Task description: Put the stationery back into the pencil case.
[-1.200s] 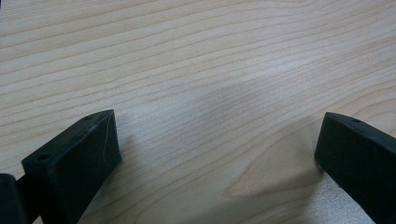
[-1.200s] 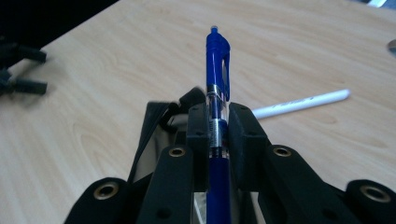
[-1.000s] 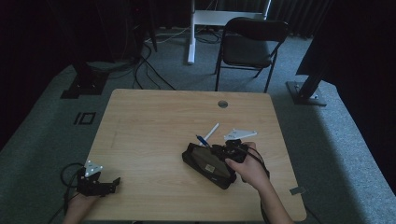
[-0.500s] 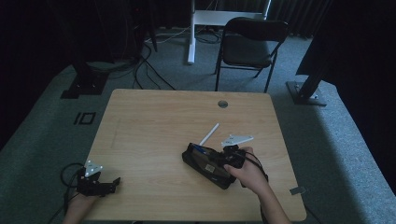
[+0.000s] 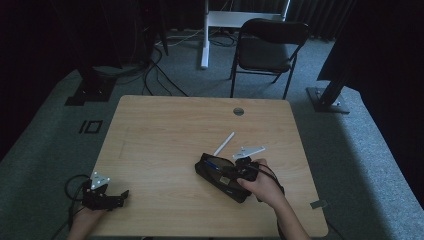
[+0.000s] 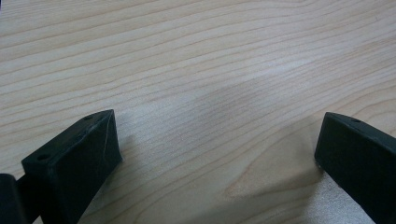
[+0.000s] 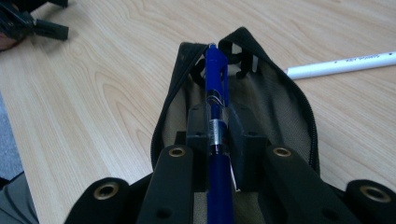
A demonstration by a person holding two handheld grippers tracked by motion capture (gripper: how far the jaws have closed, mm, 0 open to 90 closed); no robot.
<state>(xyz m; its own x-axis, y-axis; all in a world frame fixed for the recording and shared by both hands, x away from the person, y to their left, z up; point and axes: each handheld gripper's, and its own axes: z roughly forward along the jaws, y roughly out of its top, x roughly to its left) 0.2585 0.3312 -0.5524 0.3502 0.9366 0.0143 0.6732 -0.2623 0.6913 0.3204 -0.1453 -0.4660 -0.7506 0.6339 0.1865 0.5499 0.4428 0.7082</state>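
My left gripper (image 5: 119, 196) sits at the table's (image 5: 165, 135) near-left corner, jaws wide apart, bare wood between them. My right gripper (image 7: 218, 133) is clamped on the blue pen (image 7: 216, 88), whose tip points ahead into the open black pouch (image 7: 280, 98) directly under the jaws. White pen (image 7: 343, 64) lies on the wood past the pouch, ahead-right

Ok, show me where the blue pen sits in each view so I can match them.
High view: blue pen lies lower right of centre, over the open black pouch.
Right gripper view: centre, running up from between the jaws of the right gripper.
Left gripper view: not in it.
Shared landmark: white pen beside the pouch.
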